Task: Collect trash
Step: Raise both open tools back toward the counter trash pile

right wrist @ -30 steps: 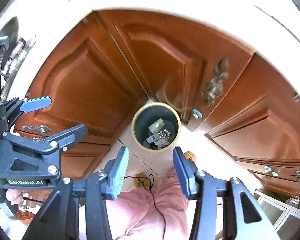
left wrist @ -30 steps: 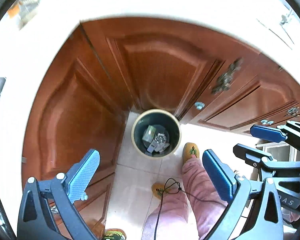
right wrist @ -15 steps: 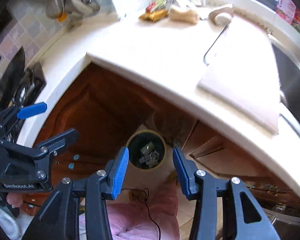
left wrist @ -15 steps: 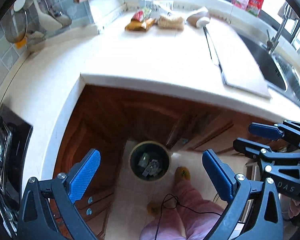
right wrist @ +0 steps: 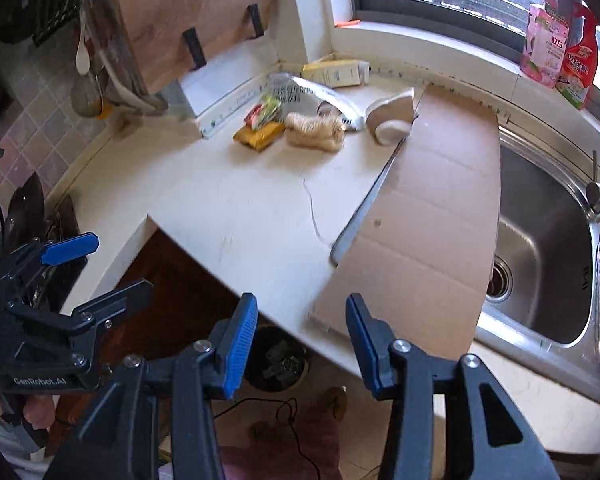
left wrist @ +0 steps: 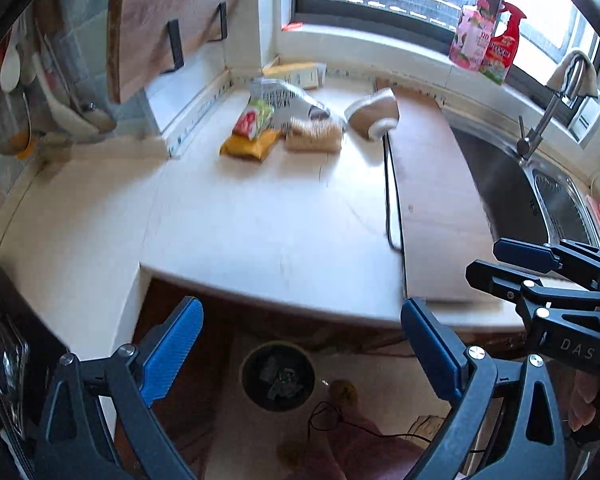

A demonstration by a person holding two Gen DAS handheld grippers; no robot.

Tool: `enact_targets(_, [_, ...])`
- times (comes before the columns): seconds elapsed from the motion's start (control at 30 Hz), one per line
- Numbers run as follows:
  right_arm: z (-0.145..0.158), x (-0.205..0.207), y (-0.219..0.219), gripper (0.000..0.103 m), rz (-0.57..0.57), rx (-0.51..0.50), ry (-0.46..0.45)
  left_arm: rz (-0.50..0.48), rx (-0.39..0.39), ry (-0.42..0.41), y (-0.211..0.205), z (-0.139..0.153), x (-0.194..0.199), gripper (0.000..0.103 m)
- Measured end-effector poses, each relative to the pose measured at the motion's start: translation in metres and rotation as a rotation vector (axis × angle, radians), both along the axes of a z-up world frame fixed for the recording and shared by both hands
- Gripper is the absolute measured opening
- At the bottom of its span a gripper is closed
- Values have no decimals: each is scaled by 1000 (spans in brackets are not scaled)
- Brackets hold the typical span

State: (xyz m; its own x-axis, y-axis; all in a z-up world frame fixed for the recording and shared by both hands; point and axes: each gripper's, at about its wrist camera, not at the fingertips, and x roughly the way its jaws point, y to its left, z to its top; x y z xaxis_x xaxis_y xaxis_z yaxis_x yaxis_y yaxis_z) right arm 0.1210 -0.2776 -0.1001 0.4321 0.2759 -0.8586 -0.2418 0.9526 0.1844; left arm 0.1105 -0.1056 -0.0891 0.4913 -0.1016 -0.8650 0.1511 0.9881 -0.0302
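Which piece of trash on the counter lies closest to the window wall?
The yellow-and-white carton, lying flat against the back edge below the window. The silver bag, snack packets and paper cup all lie further forward.

A heap of wrappers [left wrist: 256,132] and a loofah [right wrist: 314,132] lie at the back of the counter [left wrist: 240,220], with a carton [right wrist: 336,72] behind them near the window corner. To their right a cardboard sheet [right wrist: 428,220] lies flat, reaching over the sink [right wrist: 540,260]. On the floor below the counter edge stands a bin [left wrist: 278,376] with scraps in it
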Motion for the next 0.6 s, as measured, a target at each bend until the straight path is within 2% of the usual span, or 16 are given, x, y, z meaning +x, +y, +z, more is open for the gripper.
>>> enact_targets(0.17, [22, 47, -25, 46, -39, 66, -2, -5, 1, -19, -8, 18, 46, 99])
enact_targets(0.33, [34, 102, -45, 46, -73, 106, 9, 20, -65, 26, -12, 22, 99, 98])
enact_targets(0.47, [35, 142, -55, 46, -93, 84, 5, 54, -112, 57, -18, 14, 138, 93])
enact_targets(0.6, [20, 188, -70, 48, -121, 99, 35, 94, -158, 118, -26, -8, 179, 85])
